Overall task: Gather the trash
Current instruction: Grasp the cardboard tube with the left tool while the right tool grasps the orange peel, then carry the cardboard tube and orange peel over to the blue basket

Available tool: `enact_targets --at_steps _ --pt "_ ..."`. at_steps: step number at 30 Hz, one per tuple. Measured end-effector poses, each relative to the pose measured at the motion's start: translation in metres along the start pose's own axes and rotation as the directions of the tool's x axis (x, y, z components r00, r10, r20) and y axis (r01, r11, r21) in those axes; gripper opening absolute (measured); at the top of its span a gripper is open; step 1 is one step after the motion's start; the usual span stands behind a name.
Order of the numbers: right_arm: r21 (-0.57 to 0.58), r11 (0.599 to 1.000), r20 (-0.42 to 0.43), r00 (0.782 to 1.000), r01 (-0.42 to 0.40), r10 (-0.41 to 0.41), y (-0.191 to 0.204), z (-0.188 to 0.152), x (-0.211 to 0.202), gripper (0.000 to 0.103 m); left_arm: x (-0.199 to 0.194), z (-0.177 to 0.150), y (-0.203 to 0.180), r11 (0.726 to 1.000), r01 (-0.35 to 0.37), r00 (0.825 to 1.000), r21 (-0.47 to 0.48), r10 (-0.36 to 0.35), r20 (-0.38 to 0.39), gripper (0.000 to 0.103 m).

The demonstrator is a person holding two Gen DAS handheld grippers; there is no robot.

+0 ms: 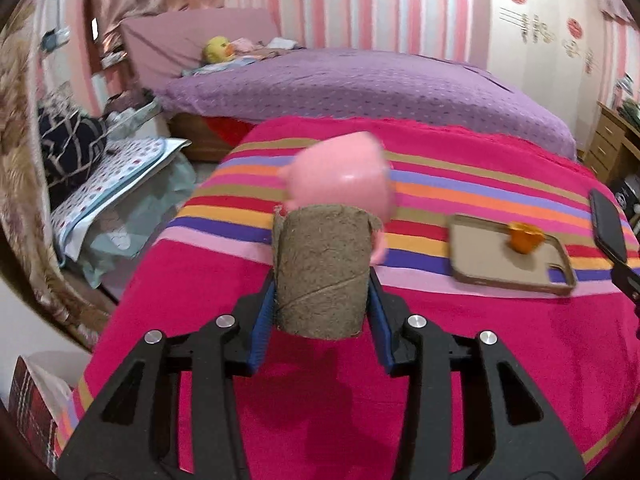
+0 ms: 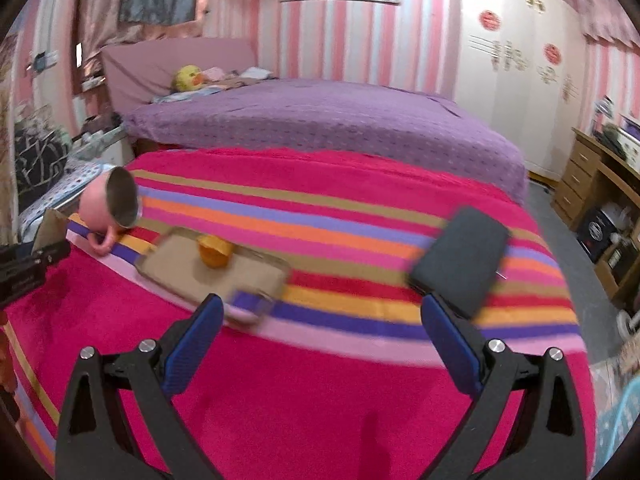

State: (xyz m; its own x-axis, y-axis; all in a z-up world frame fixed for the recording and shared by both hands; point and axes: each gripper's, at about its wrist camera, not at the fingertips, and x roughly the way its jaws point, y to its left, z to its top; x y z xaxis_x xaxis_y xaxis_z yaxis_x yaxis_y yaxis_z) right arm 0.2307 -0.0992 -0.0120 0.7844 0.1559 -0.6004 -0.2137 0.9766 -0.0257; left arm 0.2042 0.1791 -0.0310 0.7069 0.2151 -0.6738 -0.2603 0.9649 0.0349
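Observation:
My left gripper (image 1: 322, 276) is shut on a brown cardboard tube (image 1: 322, 270), held upright above the striped pink blanket (image 1: 320, 380). A pink mug (image 1: 340, 178) lies tipped on its side just behind the tube; the right wrist view shows it (image 2: 114, 204) at the left with its metal-lined mouth facing the camera. An orange peel scrap (image 2: 215, 253) sits on a tan phone case (image 2: 212, 276), also seen in the left wrist view (image 1: 508, 256). My right gripper (image 2: 320, 320) is open and empty, just in front of the case. A dark phone (image 2: 460, 256) lies to the right.
The blanket covers a table or bed end in front of a purple bed (image 2: 320, 120). A wooden desk (image 2: 596, 200) stands at the right. Bedding and a bag pile (image 1: 100, 184) are at the left. A plaid bag (image 1: 32, 400) stands at the lower left.

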Motion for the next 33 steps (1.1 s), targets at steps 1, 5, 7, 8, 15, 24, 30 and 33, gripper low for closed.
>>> enact_targets --at_steps 1,5,7,8,15,24,30,33 --pt "-0.015 1.000 -0.002 1.000 -0.010 0.010 0.011 0.006 0.007 0.097 0.003 0.001 0.006 1.000 -0.005 1.000 -0.009 0.005 -0.011 0.041" --pt "-0.071 0.997 -0.038 0.999 -0.042 0.040 0.050 0.021 0.039 0.096 0.006 0.005 0.018 0.999 -0.008 1.000 -0.039 0.007 -0.018 0.041" --pt "-0.089 0.995 -0.065 0.997 -0.054 0.048 0.063 0.025 0.054 0.092 0.005 0.008 0.022 0.999 -0.012 1.000 -0.047 0.011 -0.010 0.041" --pt "-0.096 0.994 -0.084 0.995 -0.059 0.051 0.068 0.026 0.062 0.088 0.004 0.008 0.023 0.999 -0.015 1.000 -0.049 0.014 -0.008 0.041" --pt "-0.077 0.991 -0.184 0.978 -0.113 0.098 0.075 0.030 0.096 0.044 0.003 0.011 0.022 0.999 -0.008 1.000 -0.047 0.008 -0.009 0.041" --pt "-0.088 0.989 -0.082 0.990 -0.121 0.114 0.051 0.023 0.060 0.029 -0.008 0.007 0.002 1.000 -0.008 1.000 -0.007 0.008 0.004 0.041" --pt "-0.062 0.996 -0.018 0.998 -0.059 0.058 0.004 0.015 0.006 0.029 -0.024 0.000 -0.020 0.999 0.037 0.999 -0.013 -0.037 0.000 0.041" --pt "-0.036 0.999 0.006 1.000 -0.026 0.026 -0.025 0.007 -0.022 0.029 -0.034 -0.006 -0.040 0.997 0.071 0.997 0.004 -0.071 0.000 0.041"
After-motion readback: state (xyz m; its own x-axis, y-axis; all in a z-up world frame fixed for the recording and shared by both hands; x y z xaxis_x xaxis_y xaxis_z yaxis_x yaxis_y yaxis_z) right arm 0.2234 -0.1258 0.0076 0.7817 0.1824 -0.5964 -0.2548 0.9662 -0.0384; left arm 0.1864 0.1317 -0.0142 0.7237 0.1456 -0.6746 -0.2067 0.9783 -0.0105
